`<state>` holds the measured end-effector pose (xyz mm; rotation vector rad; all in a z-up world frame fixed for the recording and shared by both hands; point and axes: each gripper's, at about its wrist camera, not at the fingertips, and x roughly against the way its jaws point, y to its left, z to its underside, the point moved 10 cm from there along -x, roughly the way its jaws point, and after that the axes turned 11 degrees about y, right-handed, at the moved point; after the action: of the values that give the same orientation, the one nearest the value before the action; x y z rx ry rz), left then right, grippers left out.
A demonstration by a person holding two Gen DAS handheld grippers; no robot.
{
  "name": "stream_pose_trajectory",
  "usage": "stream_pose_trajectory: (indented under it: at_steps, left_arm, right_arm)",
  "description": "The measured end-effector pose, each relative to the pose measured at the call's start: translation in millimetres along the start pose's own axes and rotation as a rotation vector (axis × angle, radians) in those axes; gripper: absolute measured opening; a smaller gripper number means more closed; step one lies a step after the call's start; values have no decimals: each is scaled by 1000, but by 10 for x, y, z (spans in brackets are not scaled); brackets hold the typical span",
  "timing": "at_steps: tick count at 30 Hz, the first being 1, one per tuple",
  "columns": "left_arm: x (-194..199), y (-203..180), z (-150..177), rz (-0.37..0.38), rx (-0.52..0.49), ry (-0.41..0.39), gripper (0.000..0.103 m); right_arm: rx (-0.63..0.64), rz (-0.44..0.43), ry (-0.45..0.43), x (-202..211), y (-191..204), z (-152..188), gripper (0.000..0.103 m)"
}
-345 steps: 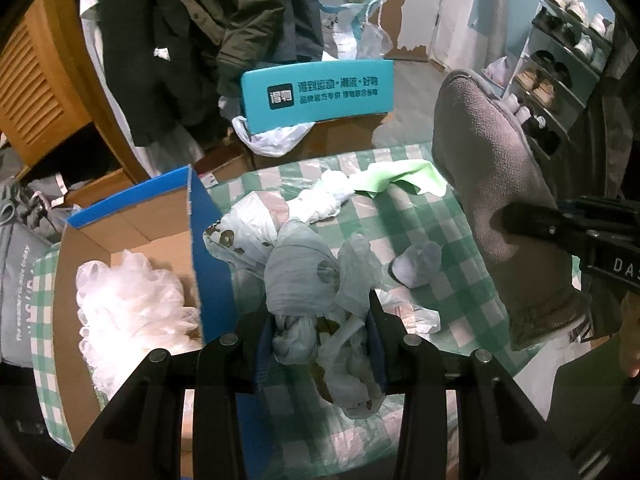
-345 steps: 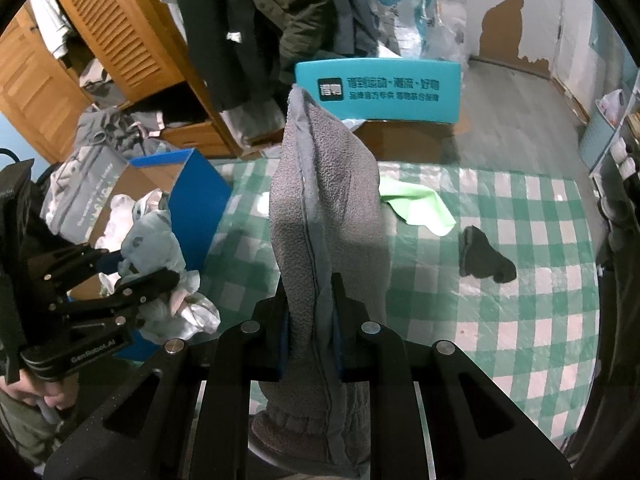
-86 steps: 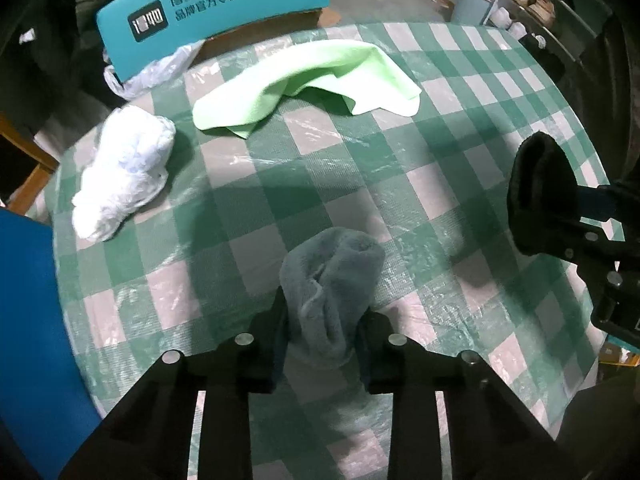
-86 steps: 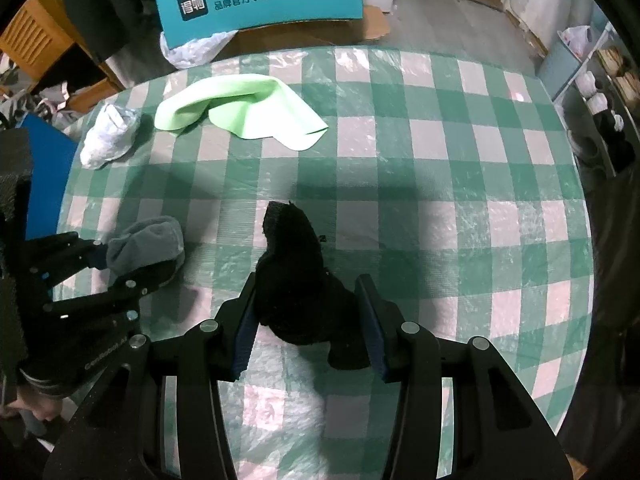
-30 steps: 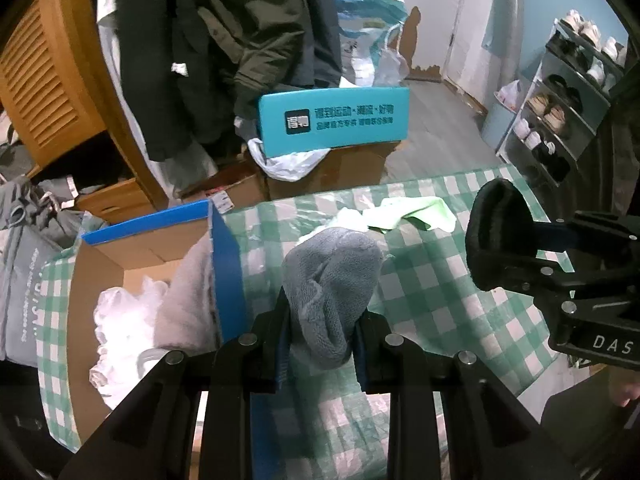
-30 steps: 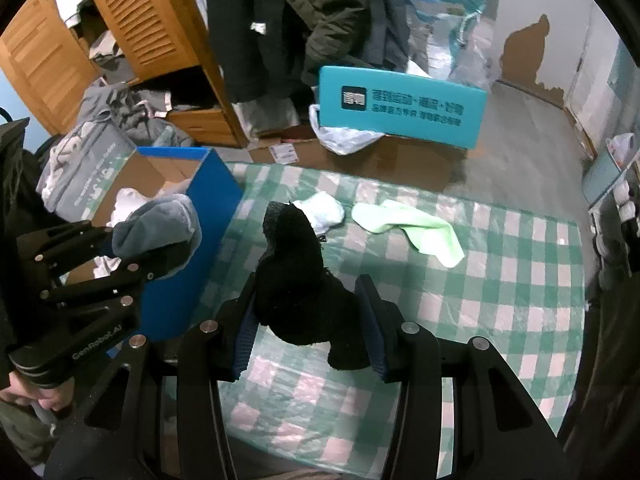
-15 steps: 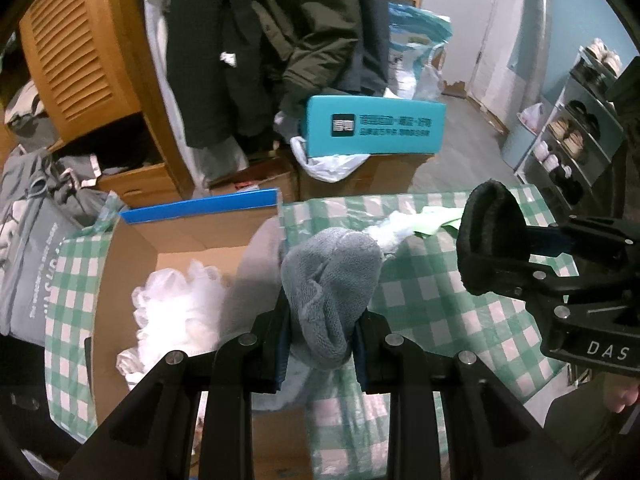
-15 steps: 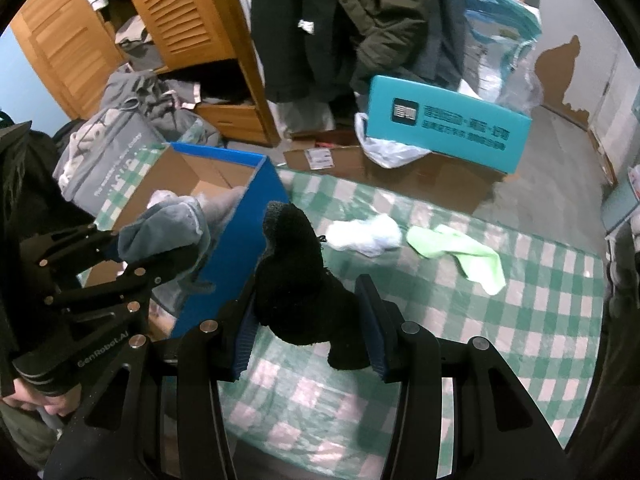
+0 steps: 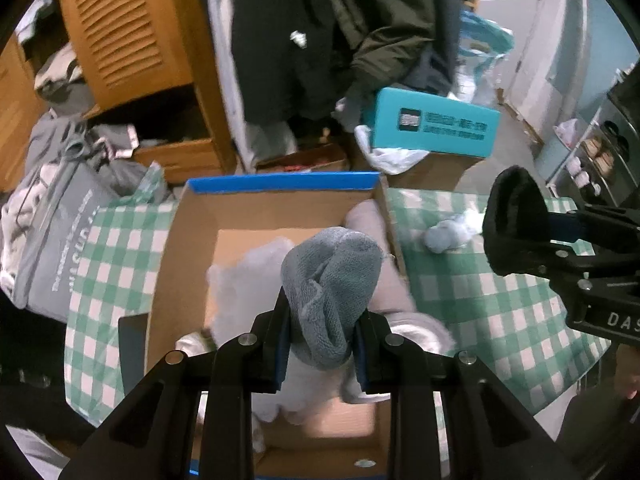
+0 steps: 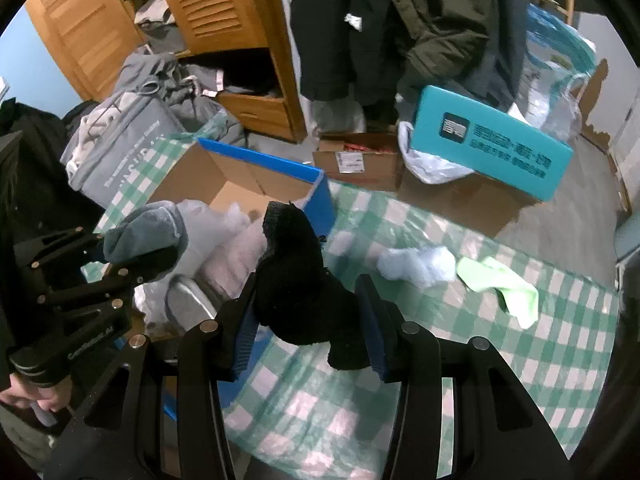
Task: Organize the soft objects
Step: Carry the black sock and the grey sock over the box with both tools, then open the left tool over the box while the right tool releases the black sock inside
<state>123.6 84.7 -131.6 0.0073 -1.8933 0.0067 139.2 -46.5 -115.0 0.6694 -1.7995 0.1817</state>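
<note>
My left gripper (image 9: 320, 344) is shut on a grey-blue sock (image 9: 332, 280) and holds it over the open cardboard box (image 9: 256, 208) with the blue rim. The box holds white plastic bags (image 9: 244, 280) and a grey-pink cloth (image 9: 368, 220). My right gripper (image 10: 308, 320) is shut on a black sock (image 10: 296, 272) beside the box's blue corner (image 10: 320, 196), above the checked table (image 10: 480, 320). In the right wrist view the left gripper (image 10: 112, 268) with its grey sock (image 10: 144, 232) is at the left. A white sock (image 10: 416, 262) and a green cloth (image 10: 500, 286) lie on the table.
A teal box (image 10: 488, 144) on cardboard boxes stands beyond the table. Dark coats (image 10: 400, 20) hang by a wooden wardrobe (image 10: 224, 12). A grey bag (image 9: 52, 232) sits left of the box. A shoe rack (image 9: 600, 148) is at the far right.
Both grippers have moved left with their socks. The grey sock is now over the middle of the box, and the black sock has come up to the box's edge.
</note>
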Motion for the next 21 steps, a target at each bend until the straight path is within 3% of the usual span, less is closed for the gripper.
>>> stream_pose_trajectory:
  at_steps: [7,15,19,21]
  left_arm:
    - [-49,335,-84,-1,52,34,26]
    - [-226,682,-161,-104,67,78,26]
    - [-372,751,-211,-39,114,116,26]
    - [-416,790,-237,-62,118,117,27]
  right_arm:
    - [53,-15,15,-219,346,-243,46]
    - [69,-46,45,-445,540,-531,46]
    - [61,-48,72,-580,560,-593,46]
    - [54,-62,87,-648,572,-612,46]
